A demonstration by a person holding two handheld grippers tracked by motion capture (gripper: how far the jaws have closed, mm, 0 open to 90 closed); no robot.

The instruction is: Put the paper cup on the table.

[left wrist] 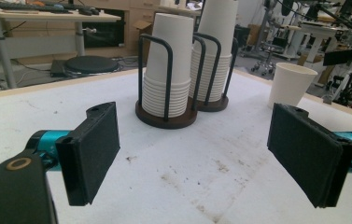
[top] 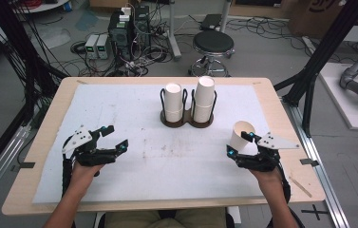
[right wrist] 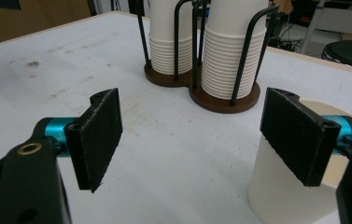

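While cup (top: 241, 135) stands, right gripper (top: 242, 145) gapes beside.

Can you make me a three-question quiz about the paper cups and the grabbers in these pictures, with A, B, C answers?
1. Where does the single cup stand?
A. Inside the cup holder
B. On the white mat beside the right gripper
C. On the floor

2. How many stacks of cups does the cup holder have?
A. One
B. Two
C. Four

3. How do the jaws of the left gripper stand?
A. Wide apart with nothing between them
B. Shut on a cup
C. Shut on the holder

Answers:
1. B: the high view shows it upright on the white mat, right by the right gripper.
2. B: two stacks stand side by side in it.
3. A: the left gripper view shows bare mat between its pads.
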